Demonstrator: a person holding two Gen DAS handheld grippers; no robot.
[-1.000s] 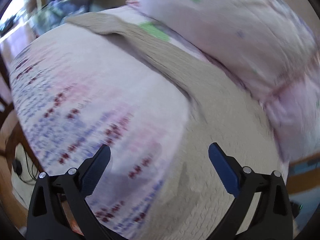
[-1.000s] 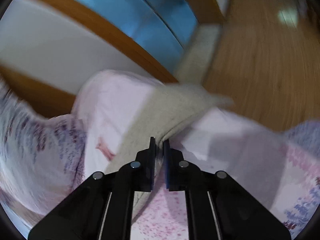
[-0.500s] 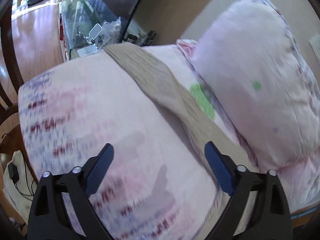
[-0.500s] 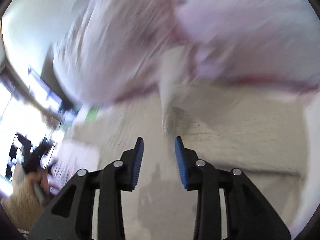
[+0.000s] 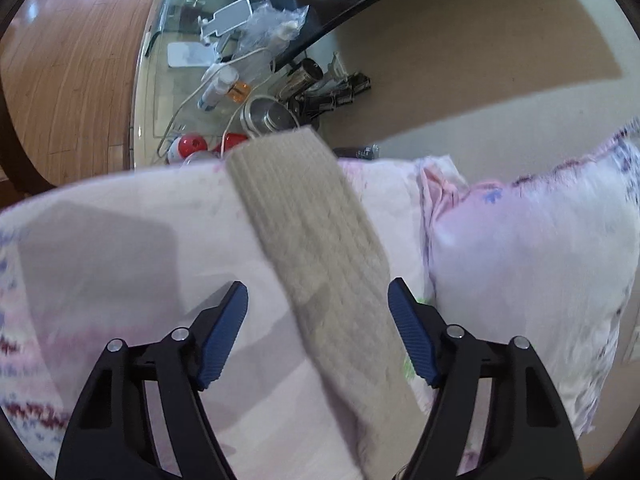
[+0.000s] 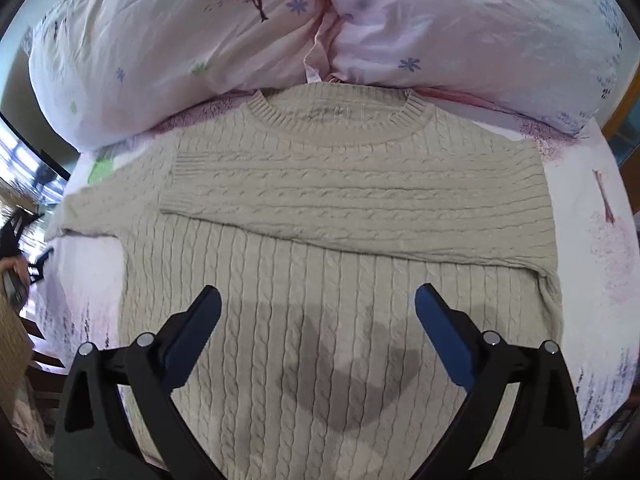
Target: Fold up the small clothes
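A beige cable-knit sweater (image 6: 320,312) lies flat on the bed, collar toward the pillows. One sleeve (image 6: 360,208) is folded across the chest. The other sleeve (image 6: 100,208) stretches out to the left; in the left wrist view this sleeve (image 5: 320,248) runs straight away to the bed's edge. My left gripper (image 5: 318,332) is open, its fingers on either side of the sleeve, just above it. My right gripper (image 6: 316,336) is open and empty above the sweater's lower body.
Two pink floral pillows (image 6: 180,40) (image 6: 480,28) lie behind the collar; one pillow (image 5: 540,260) is right of the sleeve. The pink patterned bedspread (image 5: 100,260) surrounds the sweater. Beyond the bed's edge stands a glass table (image 5: 224,64) with clutter on a wooden floor.
My right gripper let go of the sleeve, opened wide, and swung back over the sweater's body. My left gripper moved along the outstretched sleeve toward its cuff, staying open.
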